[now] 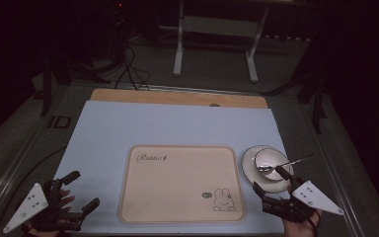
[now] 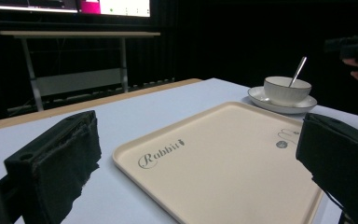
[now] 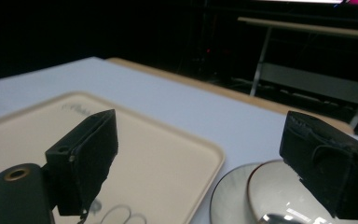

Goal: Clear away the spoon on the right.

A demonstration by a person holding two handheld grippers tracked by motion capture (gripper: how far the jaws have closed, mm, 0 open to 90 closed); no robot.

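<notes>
A cream tray [image 1: 177, 177] printed with "Rabbit" and a small rabbit drawing lies on the pale blue mat; it is also in the left gripper view [image 2: 223, 158] and the right gripper view [image 3: 158, 158]. Just right of it a white bowl [image 1: 270, 162] stands on a white saucer [image 1: 249, 170], with a metal spoon [image 1: 288, 162] resting in it. My right gripper [image 1: 270, 178] is open at the near edge of the saucer, nothing between its jaws. My left gripper [image 1: 82, 190] is open near the mat's front left corner, holding nothing.
A bare wooden strip [image 1: 177, 97] runs along the table's far edge. Beyond it a white-legged stand [image 1: 214, 44] and cables [image 1: 131, 69] sit on the dark floor. The room around is dark.
</notes>
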